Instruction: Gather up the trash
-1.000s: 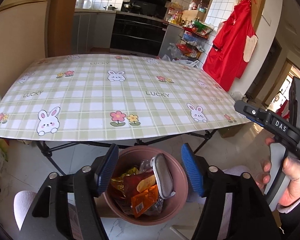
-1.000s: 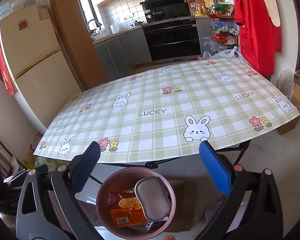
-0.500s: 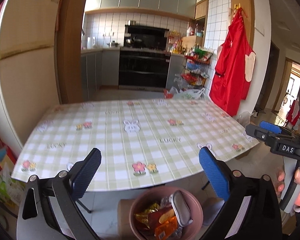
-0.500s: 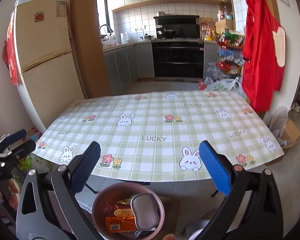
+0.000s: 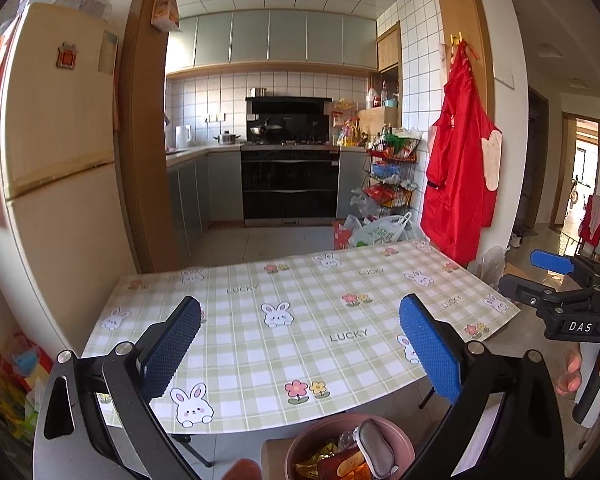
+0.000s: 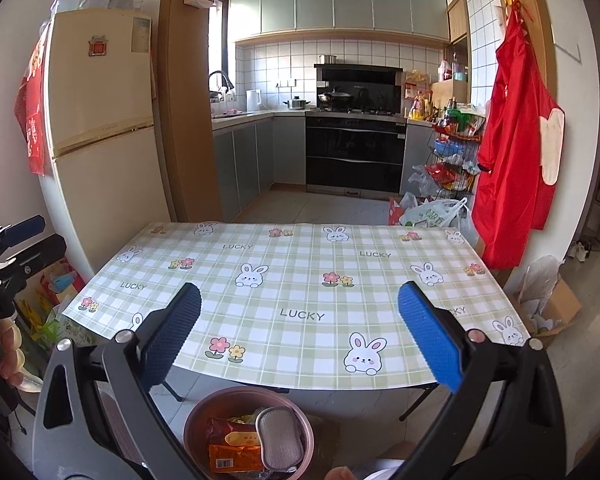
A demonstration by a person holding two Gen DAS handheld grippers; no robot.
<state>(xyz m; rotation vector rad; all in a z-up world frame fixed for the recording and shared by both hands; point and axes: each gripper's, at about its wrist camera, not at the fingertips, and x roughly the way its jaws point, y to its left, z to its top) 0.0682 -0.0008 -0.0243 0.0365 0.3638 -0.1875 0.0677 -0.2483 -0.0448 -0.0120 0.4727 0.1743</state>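
Observation:
A pink round bin [image 5: 396, 443] [image 6: 192, 424] stands on the floor in front of the table, holding snack wrappers [image 6: 236, 446] and a grey scouring pad [image 6: 278, 436]. My left gripper [image 5: 300, 352] hangs well above the bin, open, with nothing between its blue pads. My right gripper [image 6: 300, 338] is open and empty too, high over the bin and the table's near edge. A hand holds the right gripper [image 5: 572, 308] at the right edge of the left wrist view. The left gripper [image 6: 8, 248] shows at the left edge of the right wrist view.
A table under a green checked cloth with rabbits [image 5: 300, 320] [image 6: 300, 280] stands ahead, nothing on it. A fridge [image 6: 100, 128] is at the left, a red apron [image 6: 516, 140] hangs at the right, plastic bags [image 6: 432, 212] lie behind the table, a cardboard box [image 6: 556, 304] sits by its right corner.
Both grippers have risen and tilted up, so the bin has slid to the bottom of both views and the kitchen fills them. The left gripper's jaws spread wider.

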